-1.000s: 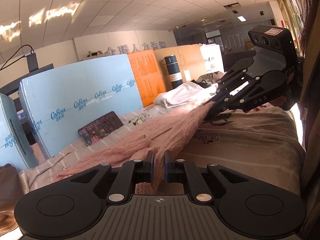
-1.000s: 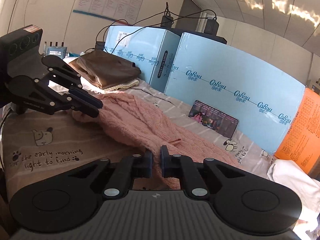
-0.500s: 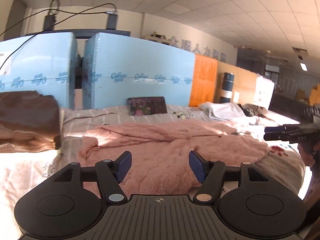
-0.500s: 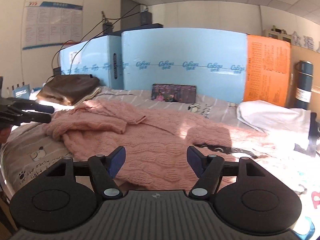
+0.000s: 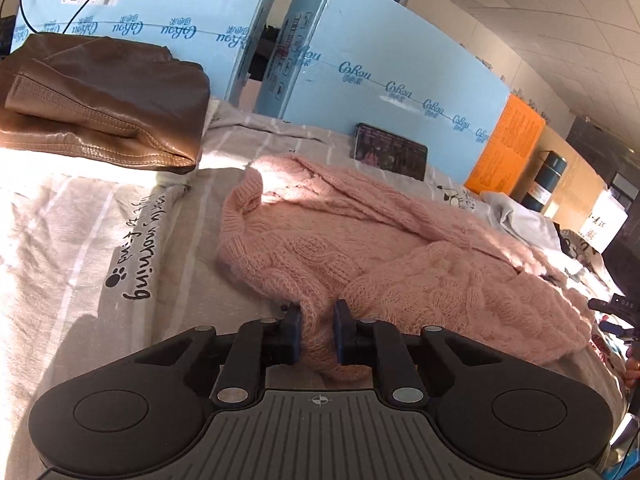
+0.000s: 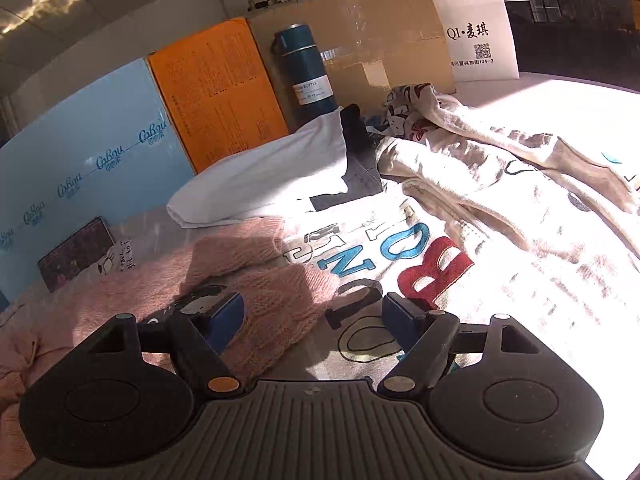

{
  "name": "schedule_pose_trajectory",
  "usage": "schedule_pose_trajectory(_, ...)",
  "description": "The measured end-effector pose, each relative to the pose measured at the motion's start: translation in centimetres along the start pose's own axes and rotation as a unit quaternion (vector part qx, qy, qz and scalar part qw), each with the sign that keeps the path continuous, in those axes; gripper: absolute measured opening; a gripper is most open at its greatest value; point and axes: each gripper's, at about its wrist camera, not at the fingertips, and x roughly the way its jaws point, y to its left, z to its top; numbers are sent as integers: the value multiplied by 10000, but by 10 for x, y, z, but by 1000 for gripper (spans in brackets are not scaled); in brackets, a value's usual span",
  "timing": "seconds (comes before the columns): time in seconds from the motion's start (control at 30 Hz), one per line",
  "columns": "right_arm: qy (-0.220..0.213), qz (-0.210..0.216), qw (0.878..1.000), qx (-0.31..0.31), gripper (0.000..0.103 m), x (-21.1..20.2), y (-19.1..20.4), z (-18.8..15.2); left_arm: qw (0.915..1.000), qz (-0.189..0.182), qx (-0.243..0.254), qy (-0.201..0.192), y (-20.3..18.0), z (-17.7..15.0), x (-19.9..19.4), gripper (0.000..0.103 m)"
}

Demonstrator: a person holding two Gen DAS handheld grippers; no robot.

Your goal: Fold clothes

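Observation:
A pink knitted sweater (image 5: 400, 248) lies spread on the bed with both sleeves folded over its body. My left gripper (image 5: 316, 330) is shut on a bunch of the sweater's near edge, low over the sheet. My right gripper (image 6: 312, 316) is open, with the sweater's other end (image 6: 272, 292) lying between its fingers. The tip of the right gripper (image 5: 612, 304) shows at the right edge of the left wrist view.
A folded brown leather jacket (image 5: 100, 100) lies at the back left. A white printed garment (image 6: 460, 240), a white folded cloth (image 6: 264, 180) and a teal bottle (image 6: 308, 72) are on the right. Blue boxes (image 5: 380, 68) and a tablet (image 5: 390, 150) stand behind.
Both grippers let go of the sweater and opened. The left has since moved in low and shut on its near edge. The right swung to the sweater's right end and stays open.

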Motion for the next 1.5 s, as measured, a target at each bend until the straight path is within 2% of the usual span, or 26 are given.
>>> schedule_pose_trajectory(0.07,-4,-67,9993,-379,37,4,12,-4,9999,-118,-60,-107,-1,3,-7,10)
schedule_pose_trajectory(0.13,-28,52,9983,-584,23,2,19,-6,9993,-206,-199,-236,1,8,-16,9)
schedule_pose_trajectory(0.27,-178,314,9992,-147,8,-15,14,6,9977,-328,-371,-459,0,24,-36,9)
schedule_pose_trajectory(0.4,-565,211,9979,254,4,-45,5,27,9982,-224,-337,-449,-3,32,-42,8)
schedule_pose_trajectory(0.47,-683,-88,9975,164,4,-54,4,32,9995,-20,-265,-198,-2,27,-35,8)
schedule_pose_trajectory(0.57,-502,-369,9979,179,4,-48,-5,25,9988,432,-158,177,4,17,-23,10)
schedule_pose_trajectory(0.6,-429,-451,9979,196,5,-45,-8,22,9977,599,-144,274,7,14,-20,16)
schedule_pose_trajectory(0.67,-323,-560,9976,239,8,-39,-14,17,9951,890,-110,417,12,8,-15,17)
schedule_pose_trajectory(0.7,-325,-531,9978,242,10,-38,-13,15,9949,933,-74,366,13,10,-17,26)
schedule_pose_trajectory(0.73,-340,-462,9982,197,26,-37,-9,14,9945,1007,-11,293,13,12,-20,33)
schedule_pose_trajectory(0.77,-369,-390,9985,137,45,-37,-5,14,9933,1138,114,168,11,17,-22,48)
schedule_pose_trajectory(0.8,-380,-253,9990,25,52,-37,4,15,9922,1220,251,22,7,23,-23,57)
schedule_pose_trajectory(0.83,-376,-70,9992,-121,56,-35,15,17,9918,1211,384,-117,4,30,-22,57)
schedule_pose_trajectory(0.9,-334,330,9982,-385,56,-32,38,20,9901,1180,657,-385,-4,44,-19,59)
schedule_pose_trajectory(1.0,-3,1171,9909,-667,57,-19,81,21,9857,1007,1196,-621,-21,67,2,64)
schedule_pose_trajectory(1.07,262,1732,9806,-876,57,-10,113,20,9846,820,1468,-473,-29,78,28,72)
schedule_pose_trajectory(1.2,818,2625,9532,-1257,57,11,176,17,9785,444,2007,-173,-44,100,80,74)
schedule_pose_trajectory(1.3,1143,2855,9404,-1452,57,33,216,10,9799,548,1919,-53,-37,99,112,74)
schedule_pose_trajectory(1.43,1572,2614,9412,-1451,56,68,248,-3,9852,611,1603,79,-16,85,120,74)
schedule_pose_trajectory(1.5,1727,2622,9367,-1551,51,76,256,-10,9883,627,1388,59,-6,84,118,76)
